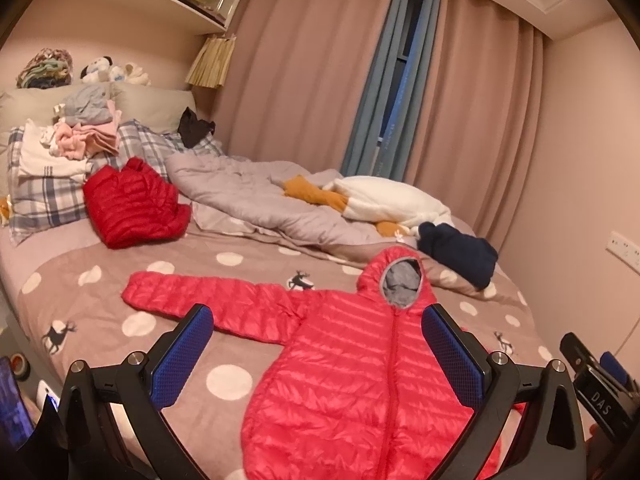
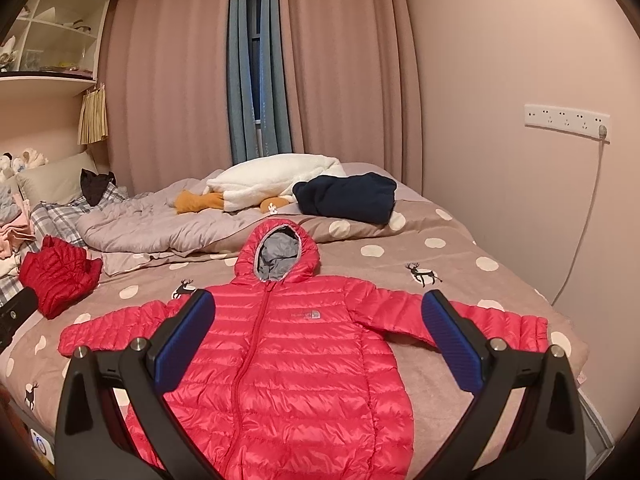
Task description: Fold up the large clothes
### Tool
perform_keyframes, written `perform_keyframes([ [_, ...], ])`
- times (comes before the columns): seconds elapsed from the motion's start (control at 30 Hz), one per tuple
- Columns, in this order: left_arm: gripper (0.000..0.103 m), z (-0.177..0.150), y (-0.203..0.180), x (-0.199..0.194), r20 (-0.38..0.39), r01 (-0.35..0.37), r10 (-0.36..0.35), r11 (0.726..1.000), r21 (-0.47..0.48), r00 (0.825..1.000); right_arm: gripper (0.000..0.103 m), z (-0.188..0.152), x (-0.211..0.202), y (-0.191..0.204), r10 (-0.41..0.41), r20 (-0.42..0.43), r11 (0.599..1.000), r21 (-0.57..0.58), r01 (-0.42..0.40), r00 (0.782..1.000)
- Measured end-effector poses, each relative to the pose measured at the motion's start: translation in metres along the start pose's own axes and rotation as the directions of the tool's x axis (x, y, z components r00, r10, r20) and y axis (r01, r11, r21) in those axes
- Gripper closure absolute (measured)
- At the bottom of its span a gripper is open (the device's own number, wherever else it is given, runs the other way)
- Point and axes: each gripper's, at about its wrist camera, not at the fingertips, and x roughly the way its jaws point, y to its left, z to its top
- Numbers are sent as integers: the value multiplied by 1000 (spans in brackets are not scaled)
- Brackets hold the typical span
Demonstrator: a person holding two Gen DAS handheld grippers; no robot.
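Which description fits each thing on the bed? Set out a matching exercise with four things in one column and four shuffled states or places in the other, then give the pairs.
Column 1
1. pink-red hooded jacket
2. dark red jacket
3. navy garment
4. white plush toy

Column 2
A. folded, near the wall at the far side
B. spread flat, sleeves out, zipped
C. lying on the rumpled grey quilt
D. bundled beside the plaid pillow

Pairs: 1-B, 2-D, 3-A, 4-C
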Motion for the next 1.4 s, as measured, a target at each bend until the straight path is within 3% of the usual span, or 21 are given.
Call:
perform_keyframes([
  [0.43,0,0,3,4,-6,64,-64,998,-4,998,0,0,6,11,11,0,1000,-28,-11,1000],
  [0.67,0,2,6,12,-4,38,-39,999,-29,999,0,0,13,4,1,-17,1000,-2,-1,1000],
  [0.77,0,7,12,22,32,40,-38,998,-43,999,0,1,17,-4,6,-10,999,32,-6,1000],
  [0.9,0,13,38,50,92,4,7,993,-121,996,0,2,31,-24,0,-1,996,91,0,1000],
  [1.07,0,10,97,110,-5,14,-16,949,-315,1000,0,-3,70,-70,-88,-42,974,205,95,995],
  [1.17,0,4,130,140,-14,-56,55,933,-355,998,0,-11,102,-106,-230,-120,933,254,253,966],
  [1.27,0,-12,163,168,-43,-143,136,928,-344,990,0,-22,128,-145,-353,-179,876,282,391,918],
  [1.33,0,-25,193,186,-102,-213,187,869,-447,977,0,-36,141,-177,-412,-235,810,349,472,881],
  [1.4,0,-37,220,207,-184,-228,152,814,-534,971,0,-56,146,-212,-405,-270,737,468,487,873],
])
